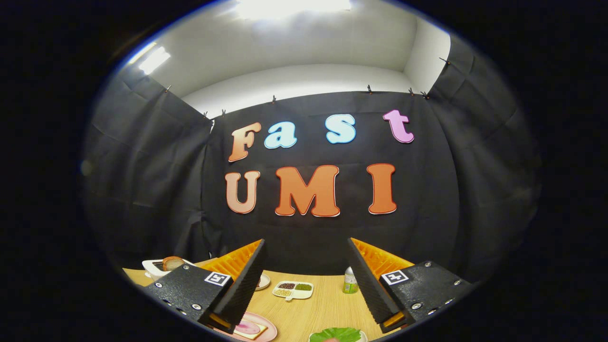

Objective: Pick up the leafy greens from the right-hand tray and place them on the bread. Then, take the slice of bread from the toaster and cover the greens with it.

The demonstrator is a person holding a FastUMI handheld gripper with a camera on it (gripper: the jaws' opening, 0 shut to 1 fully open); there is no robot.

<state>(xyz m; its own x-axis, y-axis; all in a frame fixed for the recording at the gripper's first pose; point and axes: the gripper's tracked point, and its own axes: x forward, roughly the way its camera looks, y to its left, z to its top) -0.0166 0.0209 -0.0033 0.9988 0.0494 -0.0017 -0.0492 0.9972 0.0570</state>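
With the gripper [306,285] spread wide and empty above the bench [313,308], it needed to tip down over the leafy greens [338,334] and pinch them lightly.

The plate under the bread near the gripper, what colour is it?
Pink. The plate shows best in the gripper view, just ahead of the open gripper.

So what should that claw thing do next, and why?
Probably tip down and ease toward the greens, keeping the fingers apart. The gripper is open and holds nothing, pointing level over the table, while the greens lie low between and just under its fingers. The pink plate with bread by the left finger awaits them; the toaster slice comes later.
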